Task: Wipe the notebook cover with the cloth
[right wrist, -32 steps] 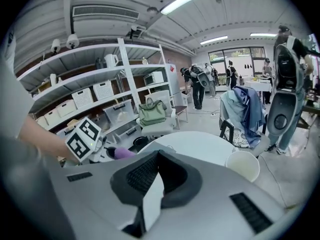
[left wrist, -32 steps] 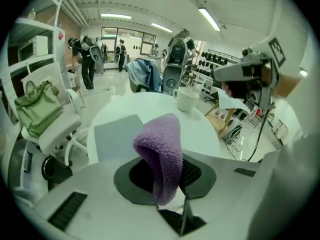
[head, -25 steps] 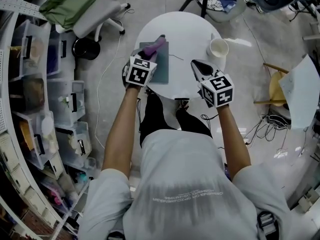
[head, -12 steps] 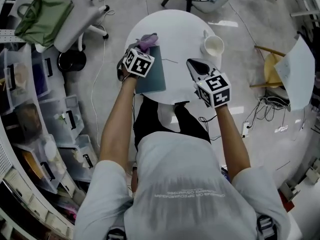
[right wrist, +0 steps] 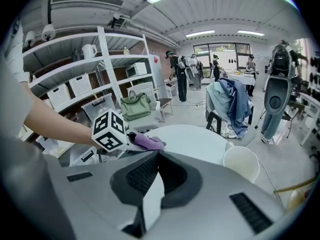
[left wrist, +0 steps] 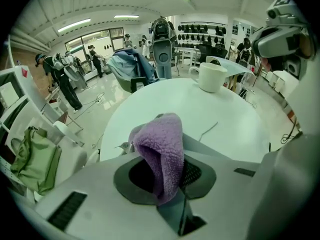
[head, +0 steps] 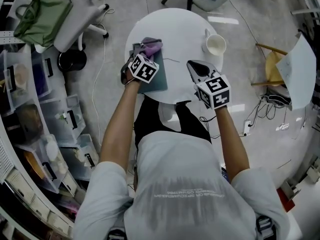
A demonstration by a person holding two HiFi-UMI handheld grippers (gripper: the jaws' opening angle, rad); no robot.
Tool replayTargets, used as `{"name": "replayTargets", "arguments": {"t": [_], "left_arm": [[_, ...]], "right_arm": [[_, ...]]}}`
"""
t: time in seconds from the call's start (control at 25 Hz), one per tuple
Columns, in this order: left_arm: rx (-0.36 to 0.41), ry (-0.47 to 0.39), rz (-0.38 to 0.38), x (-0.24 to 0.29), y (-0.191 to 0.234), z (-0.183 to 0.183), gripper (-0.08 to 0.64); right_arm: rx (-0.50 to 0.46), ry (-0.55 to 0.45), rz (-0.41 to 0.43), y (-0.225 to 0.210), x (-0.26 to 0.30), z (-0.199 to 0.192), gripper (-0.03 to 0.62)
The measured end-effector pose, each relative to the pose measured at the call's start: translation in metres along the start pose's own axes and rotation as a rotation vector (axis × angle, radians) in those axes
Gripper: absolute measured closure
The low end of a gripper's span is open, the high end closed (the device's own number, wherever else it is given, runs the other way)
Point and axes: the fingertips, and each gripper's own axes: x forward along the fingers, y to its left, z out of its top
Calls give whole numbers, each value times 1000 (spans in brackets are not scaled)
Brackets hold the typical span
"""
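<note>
With the left gripper [head: 148, 55] clamping the cloth [head: 150, 46] and the right gripper [head: 195, 67] closed empty, wiping may slide the unheld notebook [head: 159, 75].

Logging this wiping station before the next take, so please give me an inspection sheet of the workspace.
Surface: round white table, mostly bare.
Job's things: notebook flat on the table's left; purple cloth on its far end.
Clutter: white mug, far right.
Grippers: left tongs shut on the cloth; right tongs shut, empty, over the near right edge.
Cables: thin line, perhaps a wire, beside the notebook; floor cables at right.
Surroundings: chair with green bag; storage bins at left.
</note>
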Motion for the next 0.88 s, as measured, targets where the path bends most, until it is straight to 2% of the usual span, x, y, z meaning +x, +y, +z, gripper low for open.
{"name": "replayTargets", "arguments": {"t": [0.2, 0.88], "left_arm": [[-6, 19, -4, -10, -22, -17, 486], [-120, 109, 12, -41, -109, -77, 486]], "right_arm": [[-24, -11, 37, 4, -5, -2, 591], [-122, -26, 172, 24, -31, -23, 591]]}}
